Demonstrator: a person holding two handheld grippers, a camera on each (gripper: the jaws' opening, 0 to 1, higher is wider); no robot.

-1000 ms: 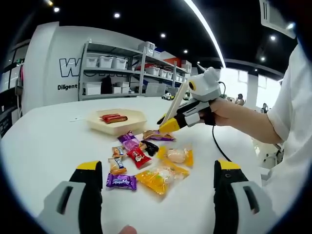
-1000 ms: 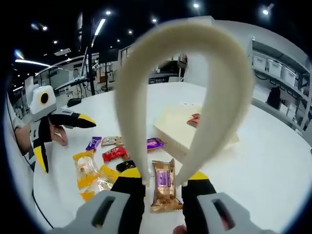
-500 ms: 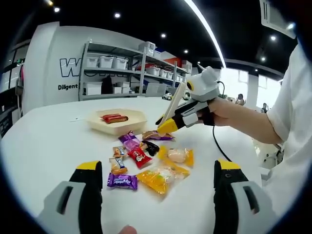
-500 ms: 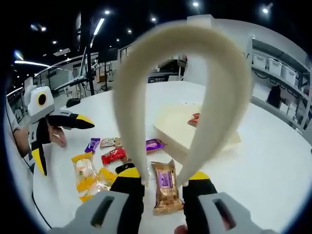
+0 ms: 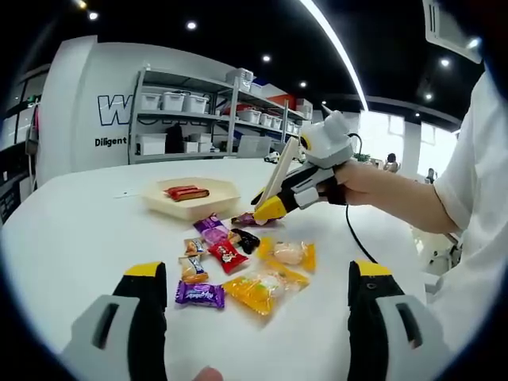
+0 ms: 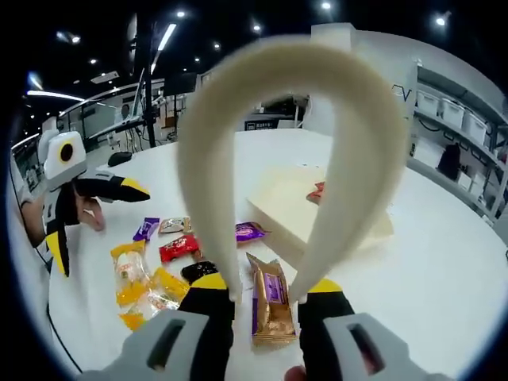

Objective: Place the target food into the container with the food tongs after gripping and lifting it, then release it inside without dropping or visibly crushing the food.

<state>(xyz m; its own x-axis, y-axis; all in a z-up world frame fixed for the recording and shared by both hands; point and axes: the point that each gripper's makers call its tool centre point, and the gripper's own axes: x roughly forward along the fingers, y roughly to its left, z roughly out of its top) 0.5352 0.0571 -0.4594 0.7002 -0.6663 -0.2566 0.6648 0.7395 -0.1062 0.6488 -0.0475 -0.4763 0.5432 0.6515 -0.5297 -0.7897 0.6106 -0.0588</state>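
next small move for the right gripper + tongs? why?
Probably lower the tongs onto the brown-and-purple packet: it lies right below the right gripper, which is shut on the tongs, still clear of it. The container holds one red packet.

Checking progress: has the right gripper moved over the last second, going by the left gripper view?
Yes, slightly. The right gripper with its tongs has shifted left, toward the tray, its yellow tip now covering more of the purple wrapper behind it.

White round table (image 5: 79,238) carries a shallow beige tray (image 5: 190,205) and, near it, a loose cluster of wrapped snacks (image 5: 238,266).
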